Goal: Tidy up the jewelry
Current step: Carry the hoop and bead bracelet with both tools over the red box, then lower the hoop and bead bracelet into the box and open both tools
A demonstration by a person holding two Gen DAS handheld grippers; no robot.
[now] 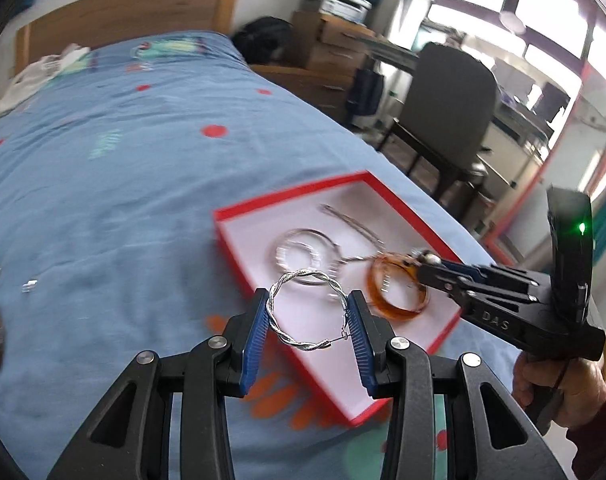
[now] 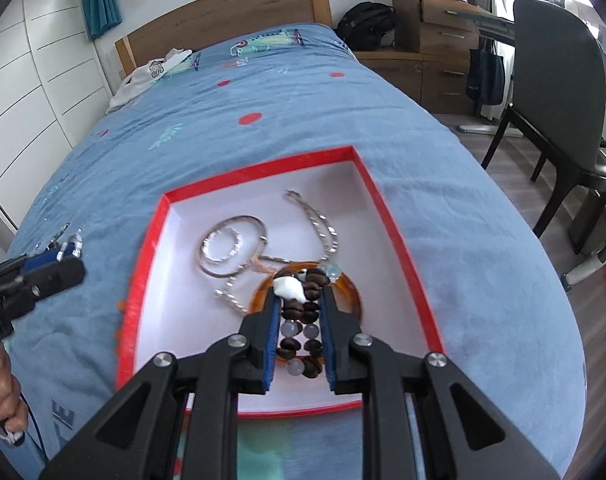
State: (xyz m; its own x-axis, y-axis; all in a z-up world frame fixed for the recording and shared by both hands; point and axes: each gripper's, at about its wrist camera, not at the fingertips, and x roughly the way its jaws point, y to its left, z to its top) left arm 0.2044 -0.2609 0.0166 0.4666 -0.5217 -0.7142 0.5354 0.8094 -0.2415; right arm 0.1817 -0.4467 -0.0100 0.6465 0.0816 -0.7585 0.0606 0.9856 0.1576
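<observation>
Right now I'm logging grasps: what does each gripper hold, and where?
Left gripper: twisted silver hoop, pinched across its two sides. Right gripper: beaded bracelet, squeezed by its two strands over the red box.

The letters "DAS" stand in pale print on the black body of the right gripper [image 1: 423, 270], at the right of the left wrist view. In the right wrist view, large dark letters reading about "TE" show on the blue bedcover [image 2: 303, 128] at the lower left, cut off. A white garment [image 2: 151, 74] near the headboard bears a dark mark like an "S".
</observation>
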